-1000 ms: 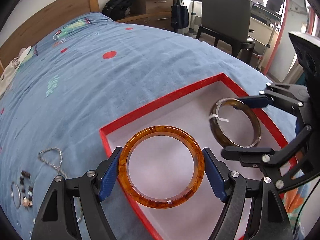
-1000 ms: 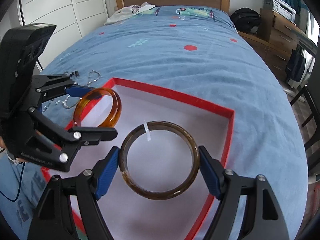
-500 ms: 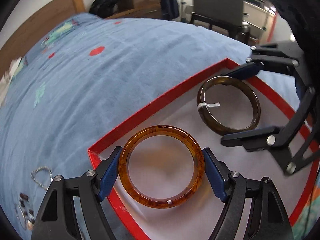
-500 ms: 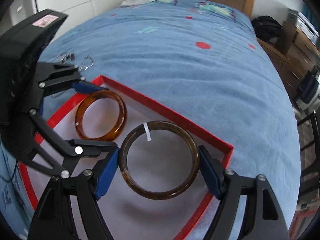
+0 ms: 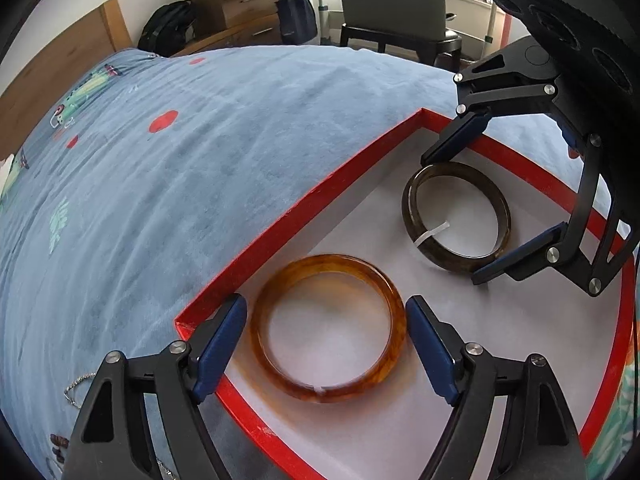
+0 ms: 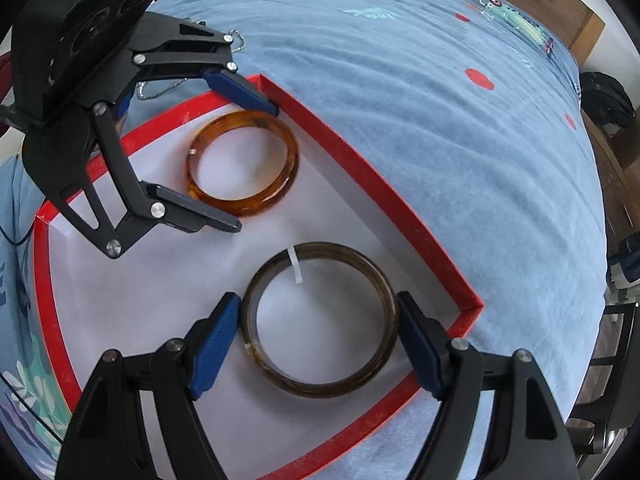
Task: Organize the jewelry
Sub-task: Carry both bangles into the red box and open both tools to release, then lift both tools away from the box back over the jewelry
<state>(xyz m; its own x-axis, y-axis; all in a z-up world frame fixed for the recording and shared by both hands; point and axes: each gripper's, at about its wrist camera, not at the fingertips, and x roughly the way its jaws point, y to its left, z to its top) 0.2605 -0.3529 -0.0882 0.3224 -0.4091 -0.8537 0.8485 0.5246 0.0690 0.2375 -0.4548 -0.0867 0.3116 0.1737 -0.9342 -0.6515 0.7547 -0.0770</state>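
An amber bangle lies flat on the white floor of the red-rimmed tray, between the pads of my left gripper, which stand slightly apart from it. A dark olive bangle with a white tag lies in the same tray, between the pads of my right gripper, with small gaps showing. Each gripper also shows in the other's view, the right gripper and the left gripper, both open around their bangles.
The tray sits on a blue bedspread. A silver chain and small beads lie on the bed to the tray's left. A chair, drawers and a black bag stand beyond the bed.
Both grippers lowered their bangles into the tray and opened. The bangles now lie on the tray floor, released.
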